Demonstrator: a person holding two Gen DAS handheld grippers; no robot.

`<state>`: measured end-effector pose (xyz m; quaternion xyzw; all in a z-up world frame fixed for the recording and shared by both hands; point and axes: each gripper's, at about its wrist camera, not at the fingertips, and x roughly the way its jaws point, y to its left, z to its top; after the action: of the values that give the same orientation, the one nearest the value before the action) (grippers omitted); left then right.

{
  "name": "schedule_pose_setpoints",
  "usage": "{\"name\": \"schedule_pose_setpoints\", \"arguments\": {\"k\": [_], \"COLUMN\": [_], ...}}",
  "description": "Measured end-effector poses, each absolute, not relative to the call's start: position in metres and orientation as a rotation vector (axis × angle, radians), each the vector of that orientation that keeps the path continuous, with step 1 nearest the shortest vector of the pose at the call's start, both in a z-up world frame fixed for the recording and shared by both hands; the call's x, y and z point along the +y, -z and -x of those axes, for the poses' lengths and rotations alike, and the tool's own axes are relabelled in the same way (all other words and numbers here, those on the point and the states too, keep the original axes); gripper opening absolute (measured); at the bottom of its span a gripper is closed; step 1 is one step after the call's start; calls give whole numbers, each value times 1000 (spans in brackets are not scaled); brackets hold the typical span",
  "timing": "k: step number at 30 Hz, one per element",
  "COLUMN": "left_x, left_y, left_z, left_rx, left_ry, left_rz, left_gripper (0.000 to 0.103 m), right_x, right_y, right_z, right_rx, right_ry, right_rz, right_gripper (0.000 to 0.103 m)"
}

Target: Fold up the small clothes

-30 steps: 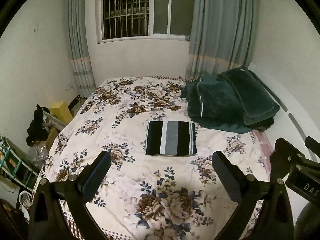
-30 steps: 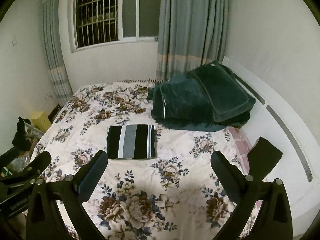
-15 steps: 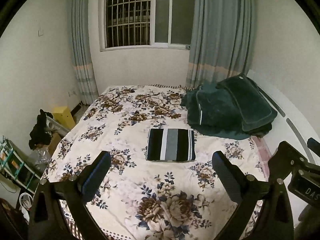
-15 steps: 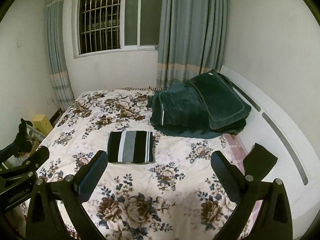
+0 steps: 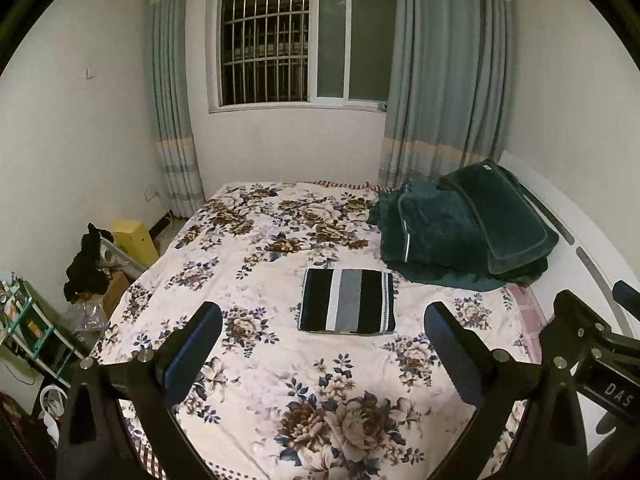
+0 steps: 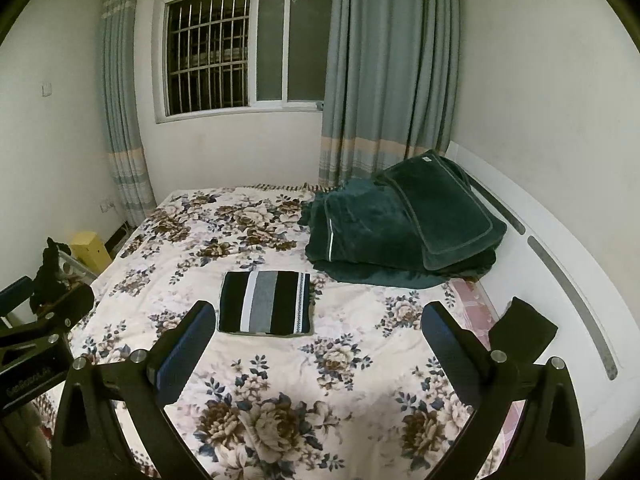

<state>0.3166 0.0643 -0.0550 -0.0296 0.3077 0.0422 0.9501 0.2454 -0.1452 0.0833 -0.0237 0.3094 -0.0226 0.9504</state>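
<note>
Folded striped garment [image 5: 347,301] lies flat beyond the gaping, empty left claw [image 5: 322,336]

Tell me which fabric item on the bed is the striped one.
The small folded cloth mid-bed, with black, white and grey stripes. The green blanket pile by the headboard is plain dark green, bulkier and rumpled.

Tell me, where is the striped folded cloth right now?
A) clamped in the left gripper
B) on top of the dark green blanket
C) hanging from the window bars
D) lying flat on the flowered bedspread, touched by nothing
D: the striped cloth lies flat on the bedspread, beside the green blanket, while the left gripper and right gripper are open and empty.
</note>
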Motion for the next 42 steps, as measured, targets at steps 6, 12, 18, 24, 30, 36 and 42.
{"name": "schedule_pose_setpoints", "arguments": {"k": [6,12,18,24,30,36,42], "left_x": [65,65,62,60,58,56,56], "left_y": [54,53,51,46,43,38,40], "left_z": [-316,-317,-314,-313,-311,-309,-308], "left_rx": [624,622,631,625,629,627,627], "left_ry": [-84,-81,-84,-86,-93,-99,-102], "left_rz": [60,57,57,57,54,52,52], "left_gripper": [103,103,103,103,103,103,103], "right_x": [-143,-142,-139,-135,-133,-132,-122], "right_y": [-83,-84,-84,-84,-84,-83,-83], "right_z": [-246,-247,-247,-248,-246,-242,-240], "right_rx": [630,630,631,630,632,633,634], "right_ry": [46,40,36,36,38,43,44], "right_rz": [45,44,43,43,42,41,43], "right_gripper": [103,103,103,103,103,103,103]}}
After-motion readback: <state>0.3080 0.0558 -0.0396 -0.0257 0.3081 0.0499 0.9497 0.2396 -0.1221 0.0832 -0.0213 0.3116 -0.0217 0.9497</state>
